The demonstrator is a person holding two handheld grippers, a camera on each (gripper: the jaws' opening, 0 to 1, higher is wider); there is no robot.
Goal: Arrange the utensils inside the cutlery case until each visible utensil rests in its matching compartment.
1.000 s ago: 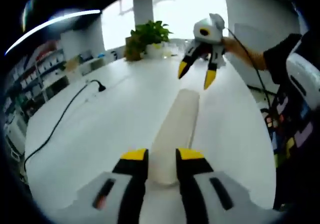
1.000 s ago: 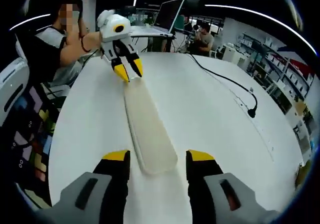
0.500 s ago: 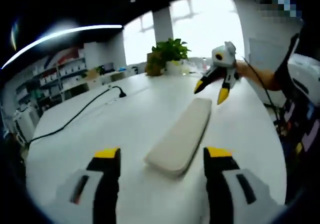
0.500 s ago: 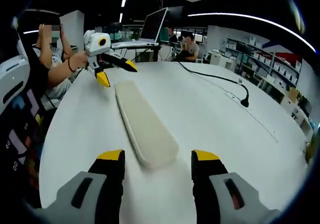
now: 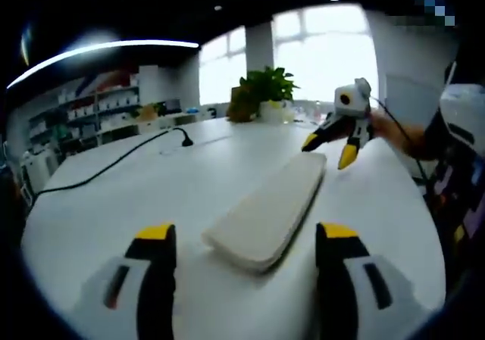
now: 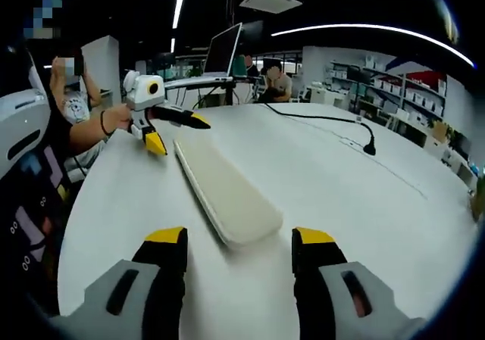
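Observation:
A long, closed cream cutlery case [image 5: 267, 213] lies flat on the white table [image 5: 151, 196]. In the left gripper view my left gripper [image 5: 246, 235] is open, its yellow-tipped jaws standing wide on either side of the case's near end. My right gripper [image 5: 329, 151] hangs open over the far end. In the right gripper view the case [image 6: 224, 190] runs away from my open right gripper [image 6: 239, 238], whose jaws flank its near end without touching. My left gripper [image 6: 179, 132] sits open at the far end, held by a hand. No utensils can be seen.
A black cable with a plug [image 5: 182, 137] trails across the table, seen again as the cable [image 6: 369, 146]. A potted plant [image 5: 265, 92] stands at the far edge. A laptop [image 6: 224, 51] and seated people are behind the table. The person's body is close to the table's side.
My left gripper was shut on the case's end one second ago; it has let go and opened wide. Both cameras have dropped lower towards the table. The case lies flat.

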